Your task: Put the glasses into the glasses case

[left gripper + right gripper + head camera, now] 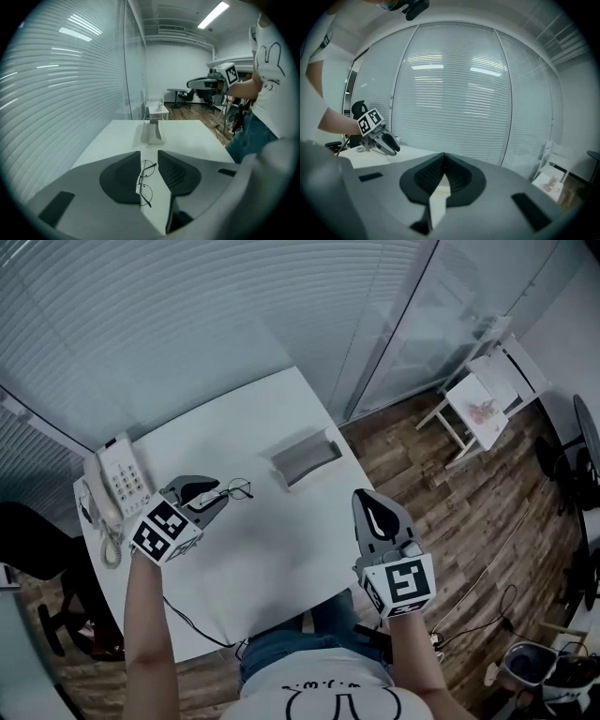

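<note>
- Head view puts the white surface in front of you, with blinds behind its far edge and wood floor to its right.
- A white telephone sits at the surface's left edge, its cord hanging over the side.
- Your left gripper tilts down over the left part of the surface, just right of the telephone. In the left gripper view its jaws stand apart, one on each side of the glasses, and neither pad presses on them.
- Your right gripper hangs at the surface's right edge, well apart from the left one. In the right gripper view its jaws meet at the tips with nothing between them.
- The gray glasses case lies toward the far right of the surface. From the left gripper it shows straight beyond the jaws.
- The thin-framed glasses lie flat on the surface, near the case but apart from it, down and to its left. In the left gripper view they run lengthwise along the gap.
</note>
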Motion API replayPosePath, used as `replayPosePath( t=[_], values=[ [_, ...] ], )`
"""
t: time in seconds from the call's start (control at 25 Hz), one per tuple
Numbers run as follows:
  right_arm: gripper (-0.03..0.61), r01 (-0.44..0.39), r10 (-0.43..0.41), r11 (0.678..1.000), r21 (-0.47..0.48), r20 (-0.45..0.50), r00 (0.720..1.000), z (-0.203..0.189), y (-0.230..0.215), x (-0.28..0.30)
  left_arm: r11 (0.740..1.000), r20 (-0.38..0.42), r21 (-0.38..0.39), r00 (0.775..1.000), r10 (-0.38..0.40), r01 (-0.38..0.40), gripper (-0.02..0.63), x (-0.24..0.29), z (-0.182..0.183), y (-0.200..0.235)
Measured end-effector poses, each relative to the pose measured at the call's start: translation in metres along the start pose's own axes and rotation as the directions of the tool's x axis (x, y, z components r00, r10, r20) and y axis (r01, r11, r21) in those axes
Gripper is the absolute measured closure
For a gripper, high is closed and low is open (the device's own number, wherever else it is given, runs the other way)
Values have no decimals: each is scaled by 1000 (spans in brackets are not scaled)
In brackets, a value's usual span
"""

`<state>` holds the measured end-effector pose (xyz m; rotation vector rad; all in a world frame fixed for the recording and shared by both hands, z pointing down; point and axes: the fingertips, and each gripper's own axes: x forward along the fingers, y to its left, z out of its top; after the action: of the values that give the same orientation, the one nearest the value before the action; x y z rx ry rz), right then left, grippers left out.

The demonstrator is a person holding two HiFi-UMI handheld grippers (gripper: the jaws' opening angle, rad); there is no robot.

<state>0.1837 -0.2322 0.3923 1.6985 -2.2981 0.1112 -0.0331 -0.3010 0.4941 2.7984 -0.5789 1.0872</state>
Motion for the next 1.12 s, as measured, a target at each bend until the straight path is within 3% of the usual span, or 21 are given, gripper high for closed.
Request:
replayPosePath(
  t=[0.28, 0.64, 0.84, 0.96, 1.12],
  values=[
    [568, -64, 64, 998, -2, -36, 997, -19, -13, 25, 994, -158, -56, 982, -102, 94, 491, 41, -43, 16],
    [568, -105, 103, 994, -10, -110, 989, -40, -22, 45, 975, -259, -126, 943, -208, 180, 503, 77, -79, 25],
    [568, -115, 111, 993, -25, -132, 985, -47, -22, 53, 967, -255, -141, 936, -244, 214, 502, 83, -87, 23],
    [568, -126, 120, 991, -33, -134, 984, -45, -20, 56, 966, -251, -137, 936, -247, 219, 567, 82, -86, 22],
    [568, -140, 133, 989, -47, -129, 983, -42, -14, 58, 971, -226, -129, 948, -225, 200, 589, 76, -82, 25]
  ],
)
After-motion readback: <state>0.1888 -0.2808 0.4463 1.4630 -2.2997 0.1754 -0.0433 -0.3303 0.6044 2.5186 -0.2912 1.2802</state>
